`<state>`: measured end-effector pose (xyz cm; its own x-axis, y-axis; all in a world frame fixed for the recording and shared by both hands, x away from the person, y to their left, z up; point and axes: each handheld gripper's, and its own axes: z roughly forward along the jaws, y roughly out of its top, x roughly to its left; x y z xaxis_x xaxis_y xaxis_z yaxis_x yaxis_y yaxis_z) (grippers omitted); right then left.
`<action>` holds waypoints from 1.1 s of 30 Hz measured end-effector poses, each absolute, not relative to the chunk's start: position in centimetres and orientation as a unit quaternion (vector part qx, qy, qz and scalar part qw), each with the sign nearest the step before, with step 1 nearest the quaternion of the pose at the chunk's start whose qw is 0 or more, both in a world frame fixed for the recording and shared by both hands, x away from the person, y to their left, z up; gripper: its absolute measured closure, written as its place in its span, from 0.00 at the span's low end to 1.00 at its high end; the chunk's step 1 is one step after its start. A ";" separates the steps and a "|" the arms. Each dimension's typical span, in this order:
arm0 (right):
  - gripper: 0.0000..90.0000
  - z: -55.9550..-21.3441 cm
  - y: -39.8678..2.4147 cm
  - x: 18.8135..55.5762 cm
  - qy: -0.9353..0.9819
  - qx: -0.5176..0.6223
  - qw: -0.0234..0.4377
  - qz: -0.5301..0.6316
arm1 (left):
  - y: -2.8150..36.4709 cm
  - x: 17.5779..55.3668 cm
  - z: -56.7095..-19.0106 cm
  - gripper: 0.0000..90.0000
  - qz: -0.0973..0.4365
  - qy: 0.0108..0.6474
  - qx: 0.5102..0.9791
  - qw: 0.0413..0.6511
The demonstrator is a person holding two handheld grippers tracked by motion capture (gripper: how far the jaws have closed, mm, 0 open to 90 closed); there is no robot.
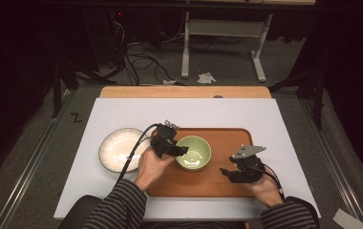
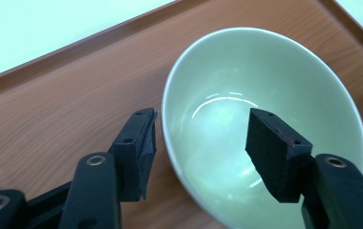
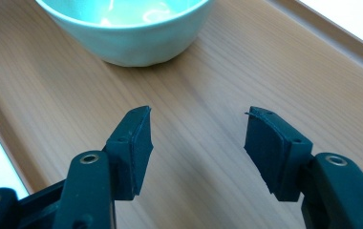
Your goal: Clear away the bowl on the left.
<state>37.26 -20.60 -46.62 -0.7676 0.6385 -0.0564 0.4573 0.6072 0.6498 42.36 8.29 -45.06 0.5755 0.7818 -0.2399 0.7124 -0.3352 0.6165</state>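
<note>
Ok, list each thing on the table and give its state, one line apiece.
Green bowl: upright, empty, standing on the tray, not gripped.
Tray: flat on the white mat, carrying just the bowl.
White plate: empty, on the mat left of the tray.
Left tongs: open, astride the bowl's near rim, pads clear of it.
Right tongs: open, nothing between them, over bare tray.
</note>
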 end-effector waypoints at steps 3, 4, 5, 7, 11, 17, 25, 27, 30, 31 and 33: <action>0.49 -46.7 -20.4 37.3 0.887 0.307 0.142 0.315 | 8.8 41.6 -44.7 0.48 0.054 0.459 0.812 0.357; 0.49 -46.7 -20.4 37.4 0.887 0.306 0.142 0.314 | 9.0 41.3 -44.6 0.48 0.053 0.458 0.811 0.360; 0.49 -46.7 -20.3 37.4 0.888 0.305 0.141 0.313 | 9.2 41.0 -44.4 0.48 0.052 0.458 0.810 0.362; 0.49 -46.7 -20.2 37.4 0.889 0.303 0.141 0.314 | 9.5 40.4 -44.1 0.48 0.058 0.456 0.810 0.365; 0.49 -46.7 -20.2 37.5 0.890 0.303 0.139 0.312 | 10.0 39.1 -43.8 0.48 0.065 0.449 0.813 0.364; 0.49 -46.7 -20.1 37.5 0.889 0.304 0.138 0.312 | 11.0 37.2 -43.9 0.48 0.073 0.442 0.815 0.366; 0.49 -46.9 -19.9 37.6 0.891 0.303 0.138 0.308 | 12.6 35.5 -45.0 0.47 0.077 0.448 0.812 0.367; 0.48 -46.9 -19.9 37.5 0.891 0.304 0.138 0.307 | 12.7 35.4 -45.3 0.48 0.070 0.451 0.809 0.370; 0.48 -46.8 -19.9 37.4 0.891 0.304 0.137 0.308 | 12.6 35.4 -45.6 0.47 0.068 0.447 0.815 0.364; 0.48 -46.9 -19.9 37.4 0.891 0.304 0.137 0.309 | 12.5 35.5 -45.6 0.47 0.068 0.446 0.814 0.365; 0.48 -46.9 -19.9 37.5 0.891 0.304 0.136 0.307 | 12.4 35.5 -45.6 0.47 0.065 0.448 0.813 0.367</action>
<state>37.48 -19.93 -46.88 -0.7782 0.6255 -0.0562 0.4579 0.6263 0.6309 35.53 12.37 -45.61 0.5910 0.7751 -0.2234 0.6798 -0.3295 0.6552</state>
